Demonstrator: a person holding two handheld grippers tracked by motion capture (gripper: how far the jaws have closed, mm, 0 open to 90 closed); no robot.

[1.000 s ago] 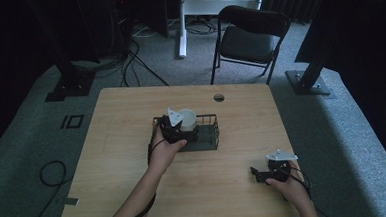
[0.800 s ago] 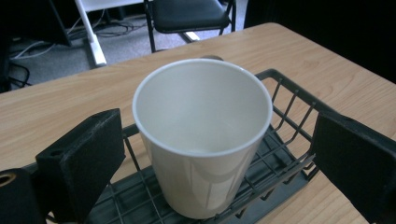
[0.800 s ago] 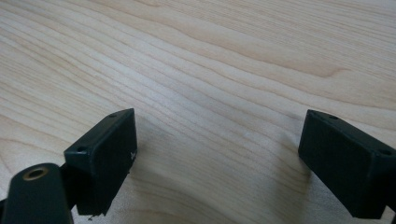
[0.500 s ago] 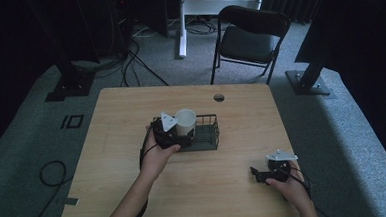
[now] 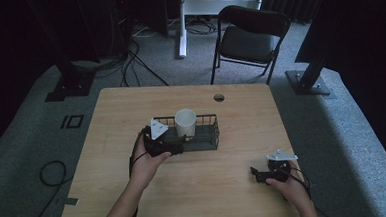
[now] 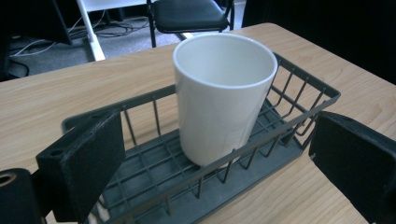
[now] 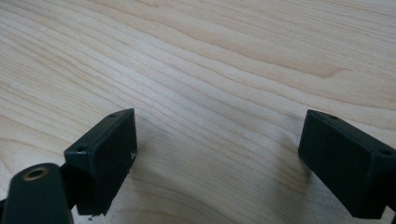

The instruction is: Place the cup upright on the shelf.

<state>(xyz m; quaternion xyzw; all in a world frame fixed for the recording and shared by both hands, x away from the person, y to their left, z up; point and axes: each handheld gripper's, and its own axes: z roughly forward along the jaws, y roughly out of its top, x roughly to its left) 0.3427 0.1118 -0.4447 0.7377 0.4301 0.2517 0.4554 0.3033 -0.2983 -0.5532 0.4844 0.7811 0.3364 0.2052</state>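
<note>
Pulled back off white cup [image 6: 223,98] since earlier: left hand-held gripper [image 6: 219,163], jaws spread, empty, just short of wire basket [image 6: 299,74]; cup upright inside basket on counter [image 5: 241,111]; right hand-held gripper [image 7: 219,154] spread, idle; risk: jaw snagging rim, tipping cup; chair [image 5: 250,35] beyond.

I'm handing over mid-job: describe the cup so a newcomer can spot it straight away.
Find the wooden table and the dark wire basket near its middle. The white cup stands upright inside the basket, open end up, just ahead of the open left gripper. It is the one pale, smooth-walled thing there, without a handle.
</note>
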